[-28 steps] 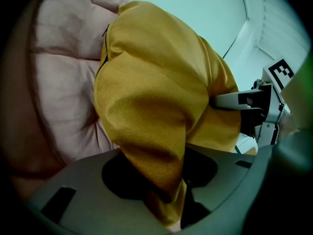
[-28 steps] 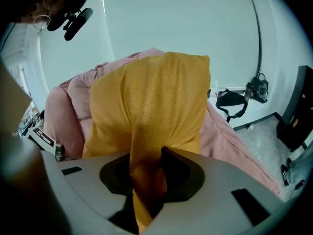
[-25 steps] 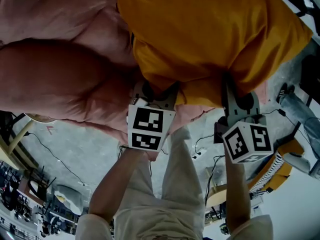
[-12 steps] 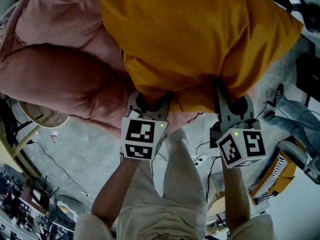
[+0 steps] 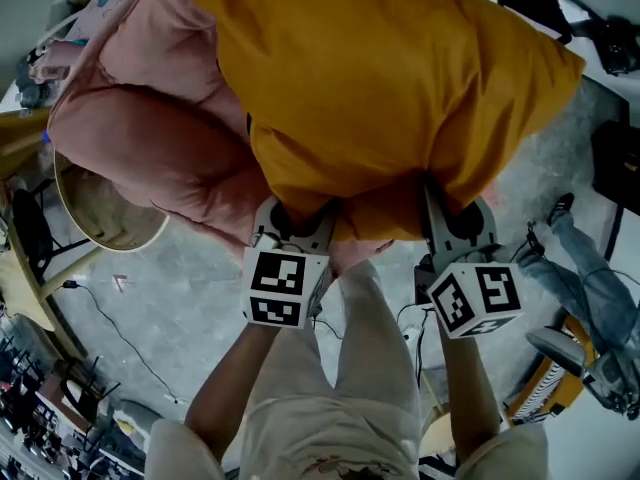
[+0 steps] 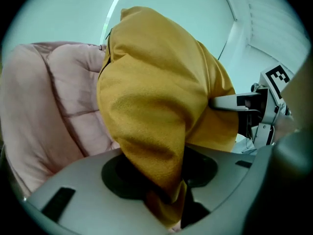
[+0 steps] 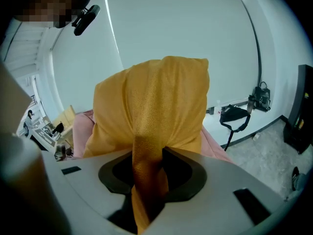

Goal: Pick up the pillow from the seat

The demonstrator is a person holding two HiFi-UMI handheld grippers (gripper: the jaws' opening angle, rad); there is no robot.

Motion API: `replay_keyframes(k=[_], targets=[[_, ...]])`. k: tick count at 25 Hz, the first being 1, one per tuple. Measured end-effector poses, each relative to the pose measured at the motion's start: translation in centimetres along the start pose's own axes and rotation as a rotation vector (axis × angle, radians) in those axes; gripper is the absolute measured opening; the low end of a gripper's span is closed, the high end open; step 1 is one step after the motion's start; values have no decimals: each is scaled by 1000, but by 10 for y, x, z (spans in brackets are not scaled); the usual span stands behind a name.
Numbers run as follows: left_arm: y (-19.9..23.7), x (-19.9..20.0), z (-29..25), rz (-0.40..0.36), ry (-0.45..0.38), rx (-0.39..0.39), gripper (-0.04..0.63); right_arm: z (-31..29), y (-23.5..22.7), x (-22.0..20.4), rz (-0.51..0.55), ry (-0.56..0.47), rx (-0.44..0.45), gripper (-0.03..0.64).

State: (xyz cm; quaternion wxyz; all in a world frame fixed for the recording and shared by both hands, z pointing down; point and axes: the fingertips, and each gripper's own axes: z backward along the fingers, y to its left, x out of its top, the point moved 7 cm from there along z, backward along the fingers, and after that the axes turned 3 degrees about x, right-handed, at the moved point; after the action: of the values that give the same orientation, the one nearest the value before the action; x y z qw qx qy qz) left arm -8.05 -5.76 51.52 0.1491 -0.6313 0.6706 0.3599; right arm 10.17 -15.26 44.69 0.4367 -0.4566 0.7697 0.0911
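While hanging over the pink seat (image 5: 140, 138), shows the orange pillow (image 5: 380, 78) lifted, seemingly clear of the seat cushion, and sagging from its near edge. Set against a second ago, puts the pillow higher, with more of the seat's padded side and rounded rim uncovered to the left and more grey floor (image 5: 170, 308) open below. Means a pick-up as good as done, judging from these views; probably only needs carrying away from the seat back. Hangs from two holds on the near edge: left gripper (image 5: 298, 211) pinching a bunched fold of orange cloth, right gripper (image 5: 452, 206) clamped on another fold. Keeps both holds as in the earlier frames, with no slip visible.
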Motion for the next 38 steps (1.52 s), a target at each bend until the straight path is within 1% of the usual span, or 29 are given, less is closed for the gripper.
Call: replay_keyframes(k=[6, 12, 21, 26, 32, 35, 38], targets=[[-11, 15, 40, 7, -37, 39, 192, 31, 17, 22, 2, -40, 34, 140], [-25, 23, 76, 1, -63, 60, 193, 61, 28, 33, 4, -78, 61, 147], [-65, 37, 119, -12, -97, 72, 193, 115, 28, 52, -18, -116, 87, 149], [-89, 46, 141, -18, -124, 76, 193, 146, 28, 65, -8, -147, 95, 149], [-106, 49, 162, -25, -178, 105, 193, 169, 32, 72, 3, -204, 115, 149], [-123, 50, 180, -32, -203, 118, 193, 194, 35, 76, 17, -223, 134, 149], [-140, 54, 202, -37, -242, 149, 193, 216, 38, 84, 28, -255, 162, 149]])
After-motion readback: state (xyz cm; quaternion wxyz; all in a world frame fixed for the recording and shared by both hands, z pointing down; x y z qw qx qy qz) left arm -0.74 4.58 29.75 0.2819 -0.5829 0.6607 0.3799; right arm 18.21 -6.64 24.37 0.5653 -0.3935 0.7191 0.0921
